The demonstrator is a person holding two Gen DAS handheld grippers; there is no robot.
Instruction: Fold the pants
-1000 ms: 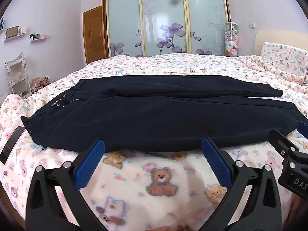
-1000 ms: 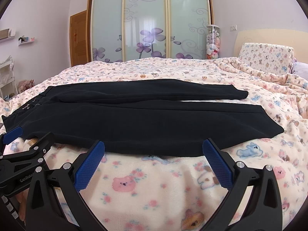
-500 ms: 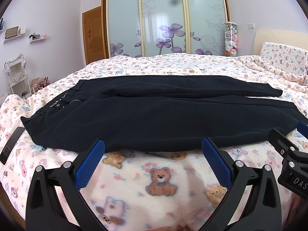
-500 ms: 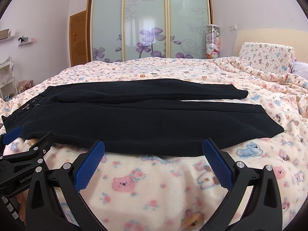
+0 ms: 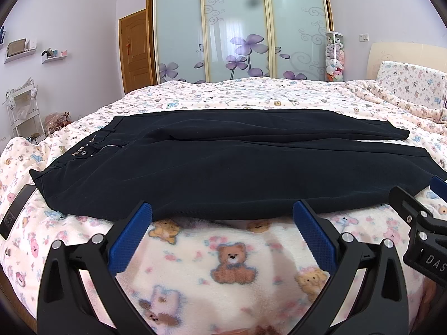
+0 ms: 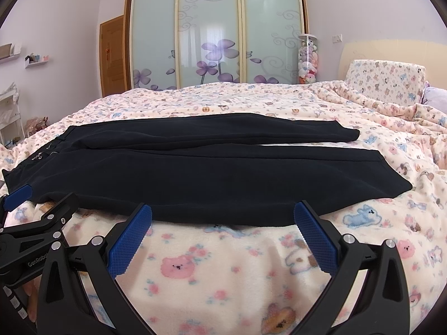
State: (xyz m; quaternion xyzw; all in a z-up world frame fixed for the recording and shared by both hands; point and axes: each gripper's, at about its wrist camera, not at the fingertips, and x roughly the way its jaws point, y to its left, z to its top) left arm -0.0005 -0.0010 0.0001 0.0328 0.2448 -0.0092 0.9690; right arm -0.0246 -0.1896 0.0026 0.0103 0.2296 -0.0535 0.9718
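Dark navy pants (image 5: 223, 167) lie flat across the bed, waistband at the left, both legs running to the right, the far leg slightly apart from the near one. They also show in the right wrist view (image 6: 209, 173). My left gripper (image 5: 222, 223) is open and empty, just short of the pants' near edge. My right gripper (image 6: 222, 223) is open and empty, also just short of the near edge, further toward the leg ends. Each gripper shows at the edge of the other's view.
The bed is covered by a pink teddy-bear blanket (image 5: 229, 265). A black flat device (image 5: 15, 210) lies at the left by the waistband. Pillow and headboard (image 6: 385, 81) are at the right. A wardrobe (image 6: 215, 33) stands behind the bed.
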